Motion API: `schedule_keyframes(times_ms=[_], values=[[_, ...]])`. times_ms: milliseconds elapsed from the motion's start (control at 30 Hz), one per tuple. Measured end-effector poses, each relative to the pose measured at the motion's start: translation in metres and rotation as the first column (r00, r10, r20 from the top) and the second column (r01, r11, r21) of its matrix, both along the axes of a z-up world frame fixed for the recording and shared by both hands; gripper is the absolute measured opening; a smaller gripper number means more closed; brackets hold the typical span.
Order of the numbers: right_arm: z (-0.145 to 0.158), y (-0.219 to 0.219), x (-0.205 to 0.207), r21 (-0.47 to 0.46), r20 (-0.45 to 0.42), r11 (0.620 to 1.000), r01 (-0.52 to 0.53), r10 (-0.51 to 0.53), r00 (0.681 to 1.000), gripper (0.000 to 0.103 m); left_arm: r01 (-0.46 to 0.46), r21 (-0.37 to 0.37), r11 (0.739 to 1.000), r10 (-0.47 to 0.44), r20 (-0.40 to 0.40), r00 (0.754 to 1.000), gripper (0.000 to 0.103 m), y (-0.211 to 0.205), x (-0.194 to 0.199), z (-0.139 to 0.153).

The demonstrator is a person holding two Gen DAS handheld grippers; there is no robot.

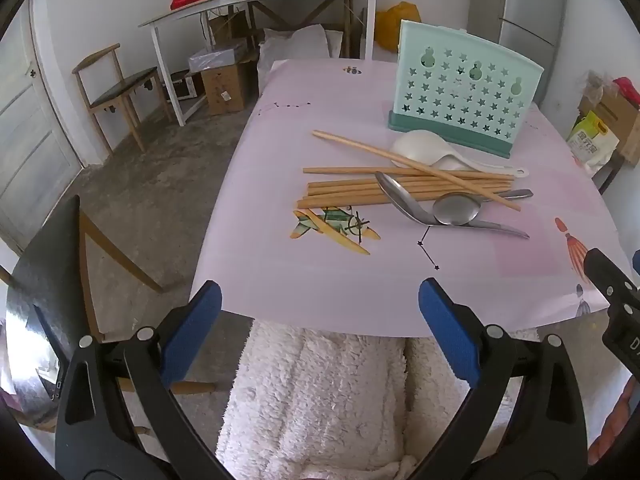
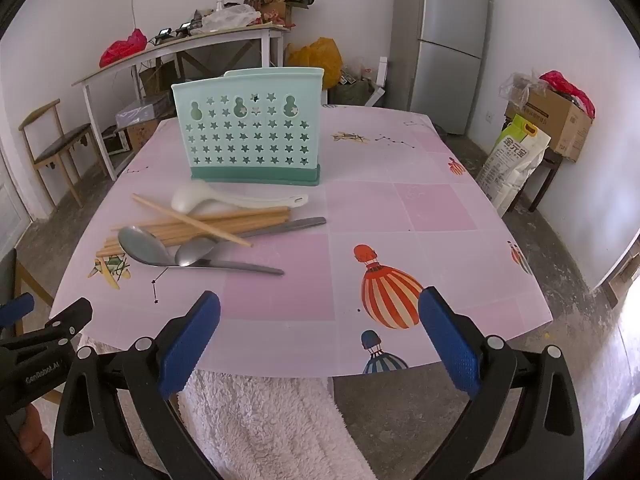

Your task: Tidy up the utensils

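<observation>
A pale green utensil holder (image 1: pixel 464 100) (image 2: pixel 250 132) with star cut-outs stands upright on the pink table (image 1: pixel 320 272) (image 2: pixel 400 208). In front of it lies a pile: several wooden chopsticks (image 1: pixel 352 192) (image 2: pixel 240 218), a white plastic spoon (image 1: pixel 420 148) (image 2: pixel 192 200) and two metal spoons (image 1: pixel 456 210) (image 2: pixel 144 246). My left gripper (image 1: pixel 320 308) hangs open over the table's near edge, well short of the pile. Also open and with nothing between its fingers, my right gripper (image 2: pixel 319 316) hovers at the near edge, right of the pile.
A fluffy white garment (image 1: pixel 320 392) (image 2: pixel 260 420) lies below the table's near edge. A dark chair (image 1: pixel 52 280) stands at the left. Further back are a wooden chair (image 1: pixel 116 92), a cluttered side table (image 2: pixel 180 48), a fridge (image 2: pixel 452 40), boxes and a bag (image 2: pixel 516 160).
</observation>
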State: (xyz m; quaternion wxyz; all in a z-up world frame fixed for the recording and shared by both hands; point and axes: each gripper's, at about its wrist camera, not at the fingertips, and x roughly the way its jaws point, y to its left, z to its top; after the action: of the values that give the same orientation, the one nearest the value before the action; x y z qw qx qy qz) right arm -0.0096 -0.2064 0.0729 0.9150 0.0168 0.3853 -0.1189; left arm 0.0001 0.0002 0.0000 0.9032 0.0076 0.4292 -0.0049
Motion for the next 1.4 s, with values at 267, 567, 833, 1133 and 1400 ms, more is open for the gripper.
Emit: schedule_keyframes(times_ms=[267, 567, 833, 1133, 1400], values=[[0.001, 0.000, 0.000, 0.001, -0.001, 1.000, 0.001, -0.001, 1.000, 0.097, 0.003, 0.006, 1.000, -0.003, -0.004, 1.000, 0.095, -0.001, 0.001, 0.000], [0.002, -0.002, -0.001, 0.004, -0.001, 1.000, 0.006, -0.006, 1.000, 0.097, -0.012, 0.016, 1.000, 0.012, -0.013, 1.000, 0.095, 0.000, 0.002, -0.001], [0.002, -0.001, 0.002, 0.015, 0.009, 1.000, -0.014, 0.014, 1.000, 0.097, -0.011, 0.038, 0.999, 0.012, -0.033, 0.999, 0.095, -0.001, 0.009, -0.009], [0.007, -0.002, 0.011, 0.024, 0.037, 0.999, -0.045, 0.044, 0.998, 0.097, 0.043, -0.006, 0.999, -0.043, 0.019, 0.999, 0.095, -0.004, 0.017, 0.001], [0.017, -0.009, 0.008, 0.088, 0.081, 0.995, -0.048, 0.041, 0.996, 0.097, 0.062, -0.027, 0.998, -0.059, 0.095, 0.994, 0.095, -0.010, 0.015, 0.017]])
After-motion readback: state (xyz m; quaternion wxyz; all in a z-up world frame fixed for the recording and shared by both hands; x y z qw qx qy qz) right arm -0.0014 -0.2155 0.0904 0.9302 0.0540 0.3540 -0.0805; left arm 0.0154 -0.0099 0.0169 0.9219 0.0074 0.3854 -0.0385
